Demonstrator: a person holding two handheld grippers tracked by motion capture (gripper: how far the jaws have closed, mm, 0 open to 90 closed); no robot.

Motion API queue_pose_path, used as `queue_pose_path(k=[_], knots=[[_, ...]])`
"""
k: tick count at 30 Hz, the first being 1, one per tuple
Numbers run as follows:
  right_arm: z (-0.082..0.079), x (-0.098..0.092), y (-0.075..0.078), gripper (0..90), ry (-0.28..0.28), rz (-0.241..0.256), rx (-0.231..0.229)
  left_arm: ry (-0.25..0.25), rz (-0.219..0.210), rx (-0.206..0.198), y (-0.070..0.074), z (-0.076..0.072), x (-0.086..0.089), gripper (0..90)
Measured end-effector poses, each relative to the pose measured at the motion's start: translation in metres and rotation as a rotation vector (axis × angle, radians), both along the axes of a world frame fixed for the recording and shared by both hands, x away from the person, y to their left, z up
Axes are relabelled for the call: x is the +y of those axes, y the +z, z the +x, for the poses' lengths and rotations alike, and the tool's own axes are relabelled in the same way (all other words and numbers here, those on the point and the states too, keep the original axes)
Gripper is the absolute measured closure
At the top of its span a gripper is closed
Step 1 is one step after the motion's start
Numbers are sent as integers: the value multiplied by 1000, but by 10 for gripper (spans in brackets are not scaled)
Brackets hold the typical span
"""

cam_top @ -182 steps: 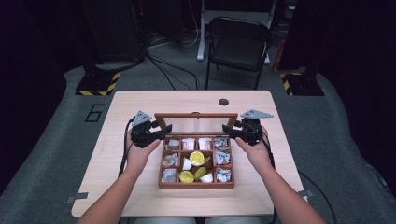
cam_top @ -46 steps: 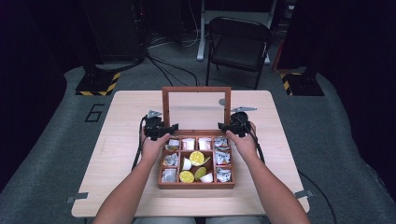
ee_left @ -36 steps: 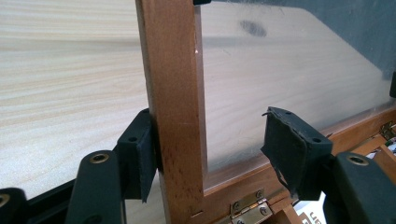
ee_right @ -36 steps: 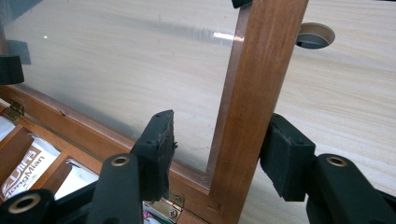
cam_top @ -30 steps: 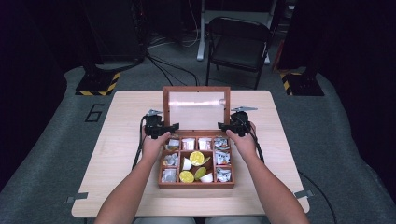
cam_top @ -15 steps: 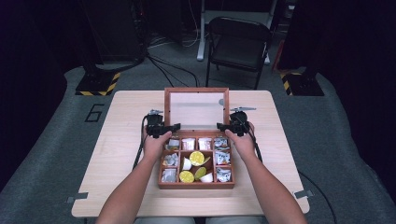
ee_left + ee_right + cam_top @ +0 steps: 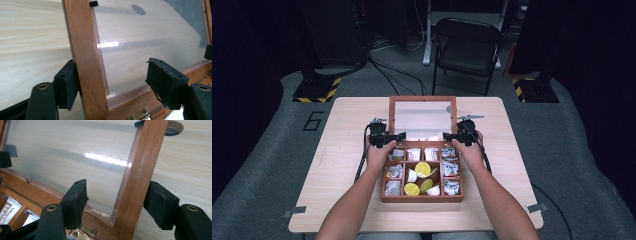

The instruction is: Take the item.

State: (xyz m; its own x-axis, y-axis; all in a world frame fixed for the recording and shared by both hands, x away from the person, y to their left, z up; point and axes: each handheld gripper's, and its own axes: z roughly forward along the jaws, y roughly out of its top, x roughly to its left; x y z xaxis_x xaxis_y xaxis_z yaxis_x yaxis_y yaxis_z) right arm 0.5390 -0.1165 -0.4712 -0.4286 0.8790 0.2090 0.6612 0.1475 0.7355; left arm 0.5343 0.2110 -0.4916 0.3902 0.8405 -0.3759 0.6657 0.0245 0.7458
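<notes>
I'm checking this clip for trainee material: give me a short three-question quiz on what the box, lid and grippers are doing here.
1. True or false: the lid of the box is shut.
2. What does the left gripper straddle? A. a lid frame rail B. a yellow cup C. the table edge
3. What fills the lid's frame?

Key
1. False: it stands open behind the compartments.
2. A; the right gripper straddles the other side rail, jaws open.
3. A clear pane; the table shows through it.

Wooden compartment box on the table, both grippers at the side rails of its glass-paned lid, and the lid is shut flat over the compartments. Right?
Not shut: the high view shows the wooden-framed glass lid raised, the compartments uncovered. The rest holds.
</notes>
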Motion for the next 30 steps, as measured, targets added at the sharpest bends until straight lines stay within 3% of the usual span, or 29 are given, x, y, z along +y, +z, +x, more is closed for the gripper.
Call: queue_pose_path(k=[7, 17, 30], knots=[[2, -1, -2, 354, -2, 3, 12, -3, -15, 10, -3, 2, 1, 283], [3, -2, -4, 355, -4, -1, 40, -13, -43, 57, -8, 6, 4, 271], [5, -4, -6, 359, -8, 12, 54, -40, -44, 66, -9, 8, 6, 269]])
